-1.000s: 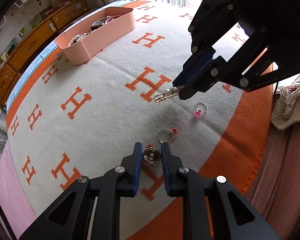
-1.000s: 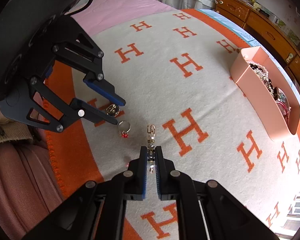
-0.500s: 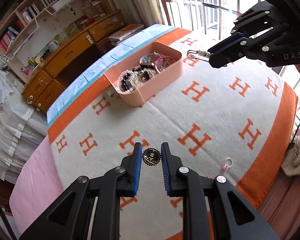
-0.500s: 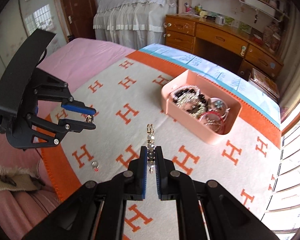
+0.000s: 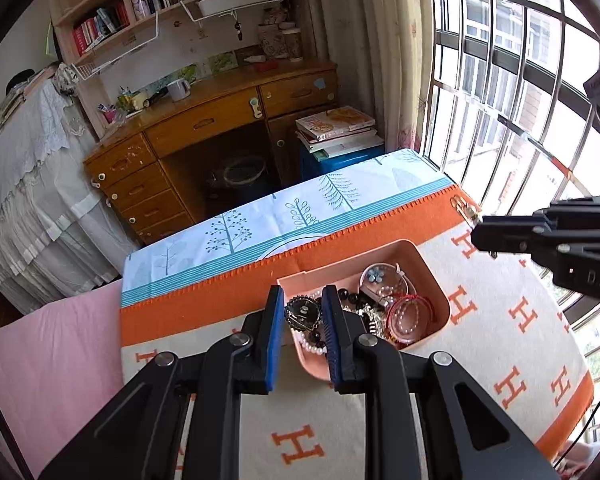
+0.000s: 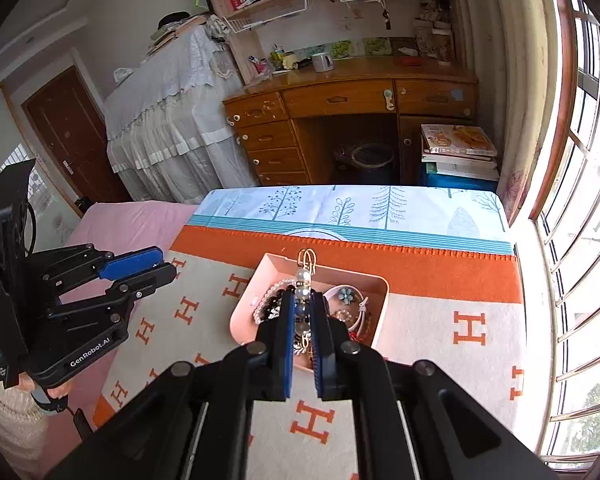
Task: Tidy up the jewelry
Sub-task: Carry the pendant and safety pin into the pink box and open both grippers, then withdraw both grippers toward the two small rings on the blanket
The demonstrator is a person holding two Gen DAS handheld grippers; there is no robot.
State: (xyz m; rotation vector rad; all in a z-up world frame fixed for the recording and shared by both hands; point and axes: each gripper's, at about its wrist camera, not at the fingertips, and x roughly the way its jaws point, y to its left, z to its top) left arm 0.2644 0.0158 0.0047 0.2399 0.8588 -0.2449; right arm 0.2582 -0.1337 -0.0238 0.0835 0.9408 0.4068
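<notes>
My left gripper [image 5: 302, 312] is shut on a round dark brooch [image 5: 302, 313] with a toothed gold rim, held above the near left end of the pink jewelry box [image 5: 436, 276]. The box holds beads, bracelets and a pearl string. My right gripper [image 6: 302, 308] is shut on a gold pearl hair clip [image 6: 305, 272], held over the same box [image 6: 380, 312]. The right gripper shows at the right of the left wrist view [image 5: 478, 226] with the clip [image 5: 464, 208] sticking out. The left gripper shows at the left of the right wrist view [image 6: 162, 266].
The box sits on a cream blanket with orange H marks [image 5: 520, 312] over a bed with a tree-print sheet [image 5: 300, 208]. A wooden desk [image 5: 220, 120], a stack of books [image 5: 336, 128] and a barred window [image 5: 520, 92] lie beyond the bed.
Both grippers have lifted from the near blanket edge and moved forward to the pink box, each still holding its piece. The rings left on the blanket are out of view.
</notes>
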